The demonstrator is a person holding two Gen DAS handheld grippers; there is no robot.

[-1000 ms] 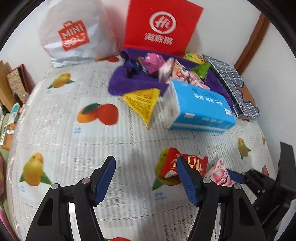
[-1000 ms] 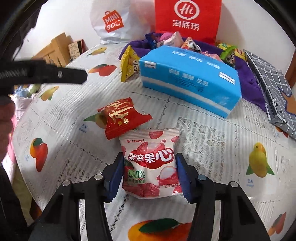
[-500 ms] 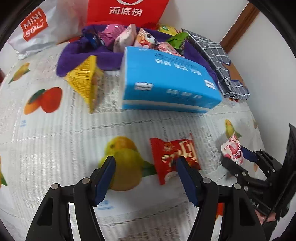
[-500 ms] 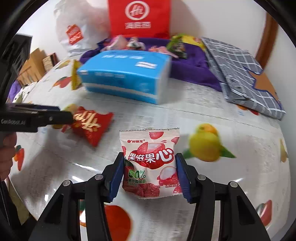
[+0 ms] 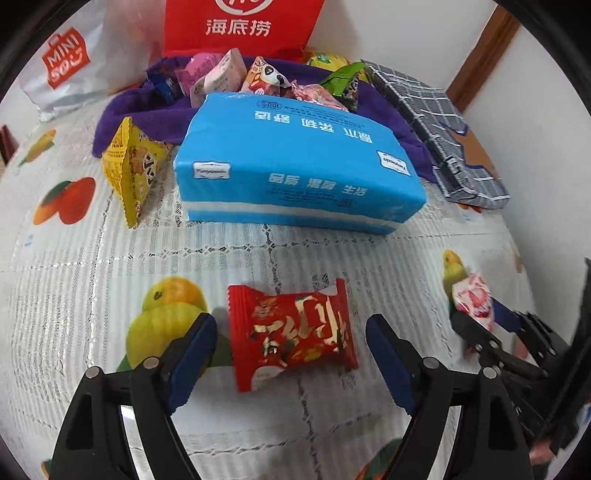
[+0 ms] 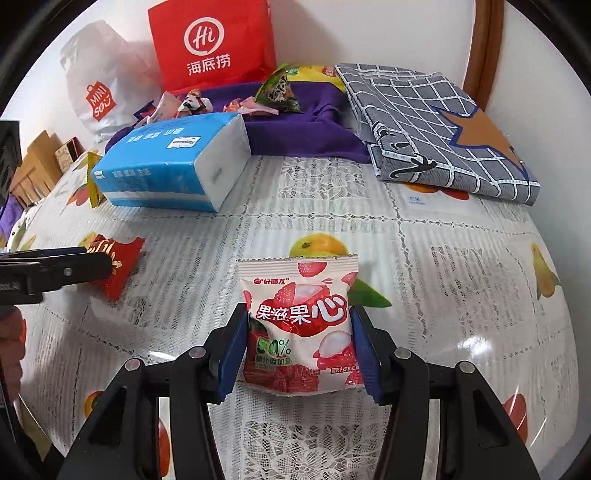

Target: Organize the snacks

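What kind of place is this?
Probably a home table: a fruit-print lace tablecloth, shopping bags against the wall, a blue tissue pack and loose snack packets.

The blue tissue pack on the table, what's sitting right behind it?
Behind the blue tissue pack lies a purple cloth holding several snack packets, with a red bag standing against the wall. The pack covers the cloth's near part, so anything there cannot be seen.

- Domestic room: bench (image 6: 461, 295) under a fruit-print lace cover (household type).
- Shopping bags (image 6: 214, 44), tissue pack (image 5: 295, 166), folded cloth (image 6: 443, 129) against a white wall.
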